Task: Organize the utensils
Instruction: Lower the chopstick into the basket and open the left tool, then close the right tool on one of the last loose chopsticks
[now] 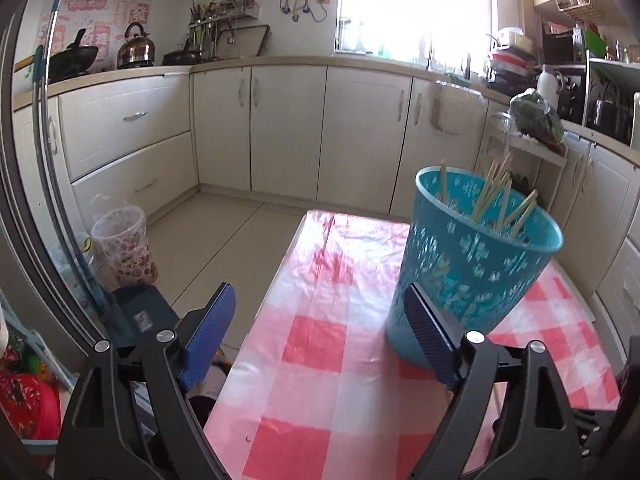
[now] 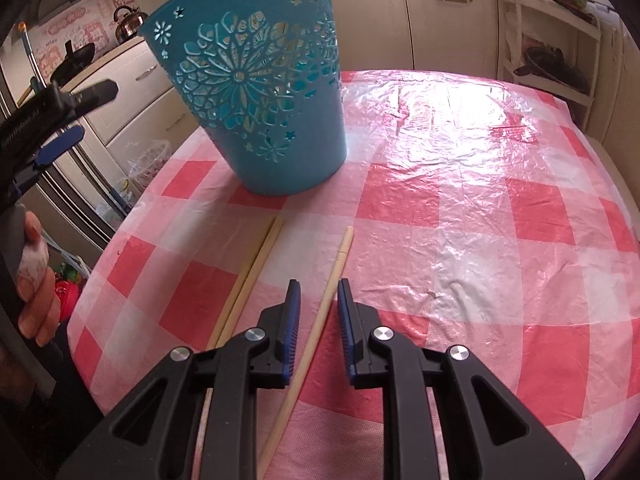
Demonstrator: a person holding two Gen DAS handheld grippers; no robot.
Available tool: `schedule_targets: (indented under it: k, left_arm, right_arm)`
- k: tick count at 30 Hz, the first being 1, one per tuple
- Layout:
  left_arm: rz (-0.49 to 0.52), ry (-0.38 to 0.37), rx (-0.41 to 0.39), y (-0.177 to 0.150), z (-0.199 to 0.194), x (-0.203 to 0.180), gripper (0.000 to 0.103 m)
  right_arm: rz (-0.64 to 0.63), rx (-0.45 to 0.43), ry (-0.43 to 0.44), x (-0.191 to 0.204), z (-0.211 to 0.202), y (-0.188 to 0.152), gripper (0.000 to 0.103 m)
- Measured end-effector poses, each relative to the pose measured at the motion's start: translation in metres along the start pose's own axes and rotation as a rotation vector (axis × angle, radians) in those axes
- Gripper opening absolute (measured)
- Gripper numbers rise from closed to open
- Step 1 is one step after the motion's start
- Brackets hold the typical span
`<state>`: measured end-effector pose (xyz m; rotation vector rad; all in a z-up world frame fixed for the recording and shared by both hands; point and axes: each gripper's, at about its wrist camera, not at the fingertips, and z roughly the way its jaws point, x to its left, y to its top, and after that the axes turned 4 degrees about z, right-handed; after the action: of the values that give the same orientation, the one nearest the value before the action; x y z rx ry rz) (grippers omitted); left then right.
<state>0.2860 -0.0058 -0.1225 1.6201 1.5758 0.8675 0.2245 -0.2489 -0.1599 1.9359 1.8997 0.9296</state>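
Observation:
A teal perforated basket (image 1: 476, 268) stands on the pink checked tablecloth (image 1: 320, 344) with several wooden chopsticks (image 1: 496, 196) sticking out of it. It also shows in the right wrist view (image 2: 260, 92). My left gripper (image 1: 320, 308) is wide open and empty, just left of the basket; it also shows at the left edge of the right wrist view (image 2: 60, 120). My right gripper (image 2: 318, 292) is open, its jaws on either side of one chopstick (image 2: 332, 280) lying on the cloth. Two more chopsticks (image 2: 256, 264) lie side by side to its left.
The table (image 2: 500, 200) is covered in shiny plastic. Kitchen cabinets (image 1: 288, 128) line the walls behind. A floral bin (image 1: 124, 248) with a bag stands on the floor at left. A white rack (image 2: 552, 40) stands beyond the table's far right.

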Motion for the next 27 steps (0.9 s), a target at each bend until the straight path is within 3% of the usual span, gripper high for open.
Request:
schedule_targets:
  k: [8,13,20,23,27]
  left_arm:
    - [0.055,-0.004,0.097,-0.034,0.02,-0.014,0.095]
    - [0.093,-0.017,0.124,-0.034,0.025,-0.022,0.095]
    - [0.08,-0.01,0.18,-0.034,0.036,-0.022,0.095]
    - [0.084,-0.013,0.197,-0.034,0.04,-0.023,0.095]
    - [0.101,-0.02,0.204,-0.034,0.041,-0.027,0.095]
  right_arm:
    - [-0.092,-0.011,-0.119,0.023,0.005,-0.005,0.014]
    - [-0.082,0.015,-0.126,0.02,0.001,-0.007,0.01]
    - [-0.109,0.018,-0.142,0.026,-0.001,-0.009,0.019]
    - [-0.102,0.035,-0.137,0.021,-0.002,-0.006,0.01]
    - [-0.047,0.045,-0.137,0.006,-0.005,-0.004,0.009]
